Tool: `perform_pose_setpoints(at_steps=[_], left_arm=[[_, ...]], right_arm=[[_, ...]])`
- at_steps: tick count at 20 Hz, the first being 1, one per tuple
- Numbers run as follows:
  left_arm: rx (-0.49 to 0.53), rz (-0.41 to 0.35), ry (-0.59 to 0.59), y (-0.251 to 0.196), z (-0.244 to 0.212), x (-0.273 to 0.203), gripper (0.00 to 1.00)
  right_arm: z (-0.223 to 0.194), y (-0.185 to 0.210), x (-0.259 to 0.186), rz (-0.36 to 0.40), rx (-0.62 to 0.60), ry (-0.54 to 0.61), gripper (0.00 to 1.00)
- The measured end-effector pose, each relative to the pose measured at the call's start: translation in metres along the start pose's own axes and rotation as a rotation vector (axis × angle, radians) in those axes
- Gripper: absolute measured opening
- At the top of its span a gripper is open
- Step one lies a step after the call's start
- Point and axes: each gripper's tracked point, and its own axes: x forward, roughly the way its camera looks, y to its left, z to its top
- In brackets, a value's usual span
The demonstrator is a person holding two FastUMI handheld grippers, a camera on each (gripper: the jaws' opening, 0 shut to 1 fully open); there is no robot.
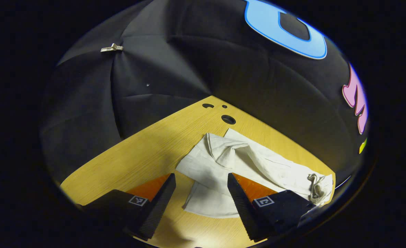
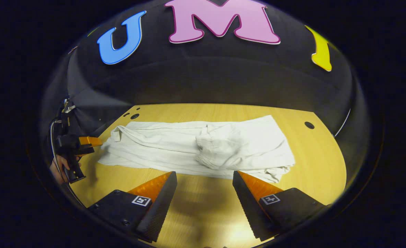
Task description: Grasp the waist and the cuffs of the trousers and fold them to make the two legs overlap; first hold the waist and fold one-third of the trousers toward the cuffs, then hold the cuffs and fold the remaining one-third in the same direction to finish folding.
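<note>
The white trousers lie stretched across the wooden table, rumpled, with a bunched fold near their middle. In the right gripper view they run from about nine o'clock to three o'clock across the centre, the wider end toward three o'clock and the narrower end toward nine o'clock.

The right gripper hangs over bare table on the near side of the trousers, its fingers spread wide apart with nothing between them. Its tips sit just short of the cloth's near edge, not touching it.

The left gripper is also wide open and empty. In the left gripper view the trousers stretch from the centre off toward four o'clock, where a knotted drawstring lies on the cloth. One end of the trousers reaches in between its spread fingers; I cannot tell whether either finger touches the fabric.

In the right gripper view that same left gripper shows at nine o'clock, beside the narrower end of the trousers, held by a hand.

Several round holes are cut in the table at twelve o'clock of the trousers in the left gripper view.
</note>
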Motion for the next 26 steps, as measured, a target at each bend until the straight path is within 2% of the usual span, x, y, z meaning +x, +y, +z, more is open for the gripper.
perform_pose_setpoints(at_steps=[2, 5, 6, 7, 9, 10, 13, 16, 18, 19, 22, 23, 24, 26], left_arm=[[0.02, 0.031, 0.024, -0.003, -0.005, 0.011, 0.96], [0.072, 0.08, 0.068, -0.004, -0.017, 0.025, 0.96], [0.091, 0.104, 0.09, -0.002, -0.024, 0.027, 0.92], [0.123, 0.127, 0.084, -0.001, -0.026, 0.029, 0.98], [0.21, 0.142, 0.094, -0.005, -0.029, 0.032, 0.98], [0.234, 0.13, 0.079, -0.009, -0.027, 0.034, 0.99], [0.231, 0.123, 0.082, -0.014, -0.028, 0.037, 0.89], [0.263, 0.092, 0.103, -0.016, -0.029, 0.036, 0.83], [0.29, 0.066, 0.111, -0.023, -0.032, 0.039, 0.75], [0.295, 0.058, 0.112, -0.026, -0.033, 0.039, 0.63], [0.307, 0.038, 0.11, -0.032, -0.035, 0.039, 0.45], [0.33, 0.026, 0.11, -0.034, -0.036, 0.04, 0.36], [0.355, 0.008, 0.105, -0.037, -0.036, 0.039, 0.34], [0.446, -0.013, 0.097, -0.041, -0.038, 0.038, 0.18]], right_arm=[[-0.011, -0.02, -0.03, -0.037, -0.02, 0.01, 0.99], [-0.031, -0.045, -0.078, -0.077, 0.048, 0.033, 0.99], [-0.041, -0.054, -0.092, -0.095, 0.069, 0.046, 0.99], [-0.05, -0.065, -0.105, -0.127, 0.084, 0.057, 0.99], [-0.058, -0.088, -0.128, -0.2, 0.128, 0.049, 0.99], [-0.064, -0.097, -0.138, -0.231, 0.158, 0.05, 0.99], [-0.085, -0.105, -0.159, -0.277, 0.243, 0.071, 0.99], [-0.101, -0.103, -0.18, -0.294, 0.233, 0.102, 1.0], [-0.106, -0.097, -0.19, -0.29, 0.222, 0.109, 1.0], [-0.109, -0.096, -0.192, -0.288, 0.21, 0.111, 1.0], [-0.109, -0.102, -0.195, -0.312, 0.203, 0.113, 1.0], [-0.106, -0.104, -0.195, -0.316, 0.21, 0.104, 1.0], [-0.102, -0.109, -0.195, -0.324, 0.217, 0.091, 0.99], [-0.098, -0.113, -0.198, -0.337, 0.234, 0.081, 1.0]])
